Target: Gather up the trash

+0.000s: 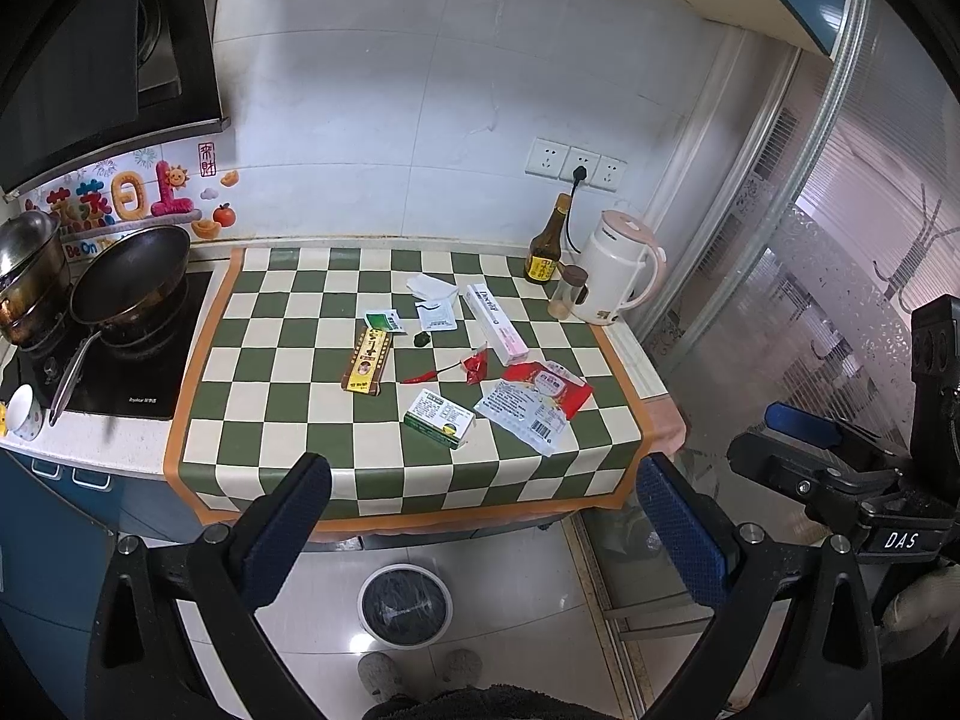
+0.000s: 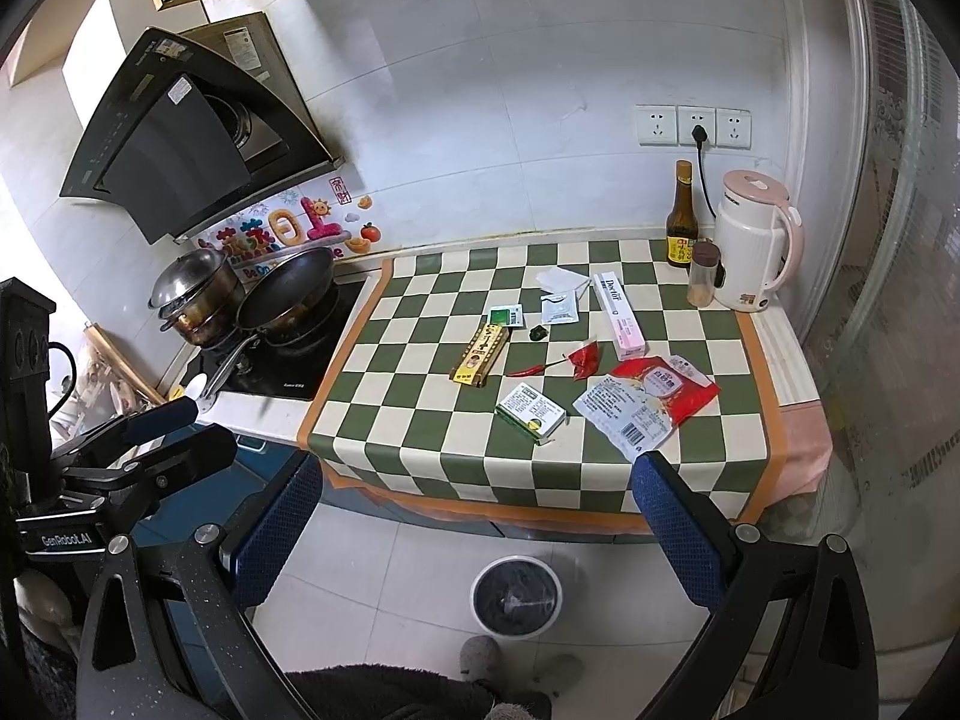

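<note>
Left gripper [image 1: 480, 516], seen from its own wrist camera: both blue-padded fingers [image 1: 288, 534] were spread wide, entering from 7 and 5 o'clock, with nothing between them. Right gripper [image 2: 477, 519], in its own view: fingers [image 2: 678, 531] likewise parted and empty. Each tool appeared in the other's view, the right gripper at 3 o'clock and the left gripper at 9 o'clock, level and side by side. The person's slippered feet [image 1: 420, 669] showed at 6 o'clock.
</note>
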A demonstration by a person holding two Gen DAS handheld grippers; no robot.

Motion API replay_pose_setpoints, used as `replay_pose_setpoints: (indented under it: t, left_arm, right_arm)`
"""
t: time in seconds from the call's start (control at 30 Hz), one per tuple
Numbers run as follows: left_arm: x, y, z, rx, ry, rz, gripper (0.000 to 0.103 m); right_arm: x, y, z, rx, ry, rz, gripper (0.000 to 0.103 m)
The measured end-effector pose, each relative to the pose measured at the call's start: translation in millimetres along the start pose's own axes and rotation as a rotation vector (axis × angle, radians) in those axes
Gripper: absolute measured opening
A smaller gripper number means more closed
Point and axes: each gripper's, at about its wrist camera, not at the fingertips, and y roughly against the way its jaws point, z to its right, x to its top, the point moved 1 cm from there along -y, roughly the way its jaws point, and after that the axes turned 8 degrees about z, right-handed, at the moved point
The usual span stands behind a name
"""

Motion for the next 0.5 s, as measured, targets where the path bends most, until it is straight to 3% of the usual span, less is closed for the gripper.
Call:
replay_pose_setpoints:
  t: [0.5]
  left_arm:
    - [-1.1,0.3,0.6,0.001,0.000,0.001,0.103]
  right_arm:
    - [-1.8,-2.6,0.8,0.000,0.004,0.001,0.103]
